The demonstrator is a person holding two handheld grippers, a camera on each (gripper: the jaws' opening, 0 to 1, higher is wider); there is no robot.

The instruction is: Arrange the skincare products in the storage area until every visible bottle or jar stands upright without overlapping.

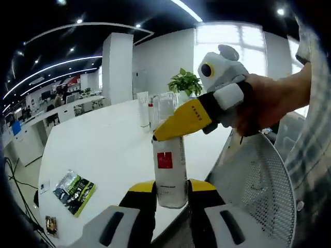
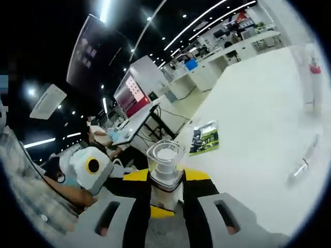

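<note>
Both grippers clamp one white bottle (image 1: 169, 173): left gripper (image 1: 171, 192) on its base, right gripper (image 2: 166, 185) near its cap; next, stand it upright on the table (image 1: 103, 150).

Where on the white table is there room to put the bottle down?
The big bare patch of the white table lies between the green packet near its edge and the far tube. It is crowded by that tube, where clear containers cluster before the plant.

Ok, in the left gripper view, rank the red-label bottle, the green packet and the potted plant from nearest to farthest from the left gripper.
1. Red-label bottle: between the left gripper fingers, at the table edge.
2. Green packet: flat on the white table, off to the left.
3. Potted plant: at the table's far end.
</note>
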